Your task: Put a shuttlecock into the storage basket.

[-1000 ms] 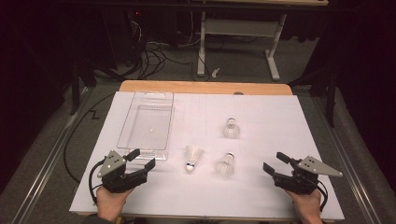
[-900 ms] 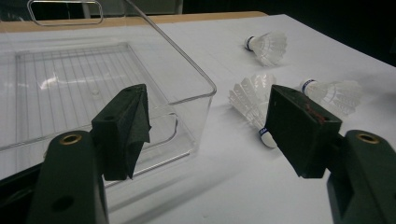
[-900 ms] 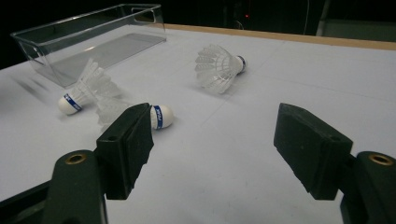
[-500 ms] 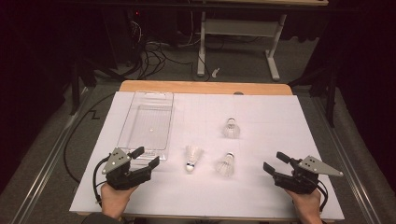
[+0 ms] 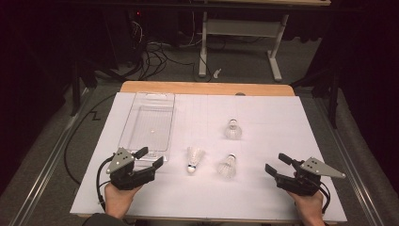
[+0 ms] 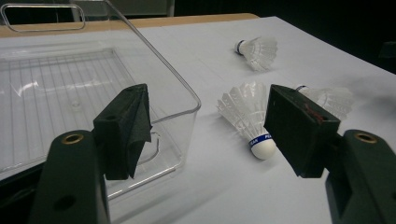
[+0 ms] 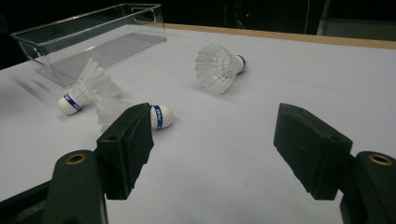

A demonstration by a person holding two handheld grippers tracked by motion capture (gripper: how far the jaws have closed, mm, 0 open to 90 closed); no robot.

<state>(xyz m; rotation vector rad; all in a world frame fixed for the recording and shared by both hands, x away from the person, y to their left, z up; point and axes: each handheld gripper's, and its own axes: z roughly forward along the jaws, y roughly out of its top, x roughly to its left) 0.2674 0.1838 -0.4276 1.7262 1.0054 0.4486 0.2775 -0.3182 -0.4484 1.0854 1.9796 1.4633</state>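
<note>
Three white feather shuttlecocks lie on the white table cover: one [image 5: 194,157] just right of the clear tray's near end, one [image 5: 227,165] beside it, one [image 5: 232,129] farther back. My left gripper [image 5: 150,157] is open at the near right corner of the clear plastic tray [image 5: 127,123]. In the left gripper view the gripper [image 6: 212,133] frames the nearest shuttlecock [image 6: 247,116], a short way ahead. My right gripper [image 5: 275,163] is open and empty near the front right. In the right gripper view its left jaw partly hides a shuttlecock [image 7: 161,116].
The tray [image 6: 154,51] has nothing in it but a small speck and runs back along the left side. Bare white cover [image 5: 263,113] stretches on the right. A wooden table edge [image 5: 207,87] bounds the back, with cables and a desk frame on the floor beyond.
My left gripper has edged forward and to the right, closer to the tray's near corner. The right gripper and the shuttlecocks have stayed put.
</note>
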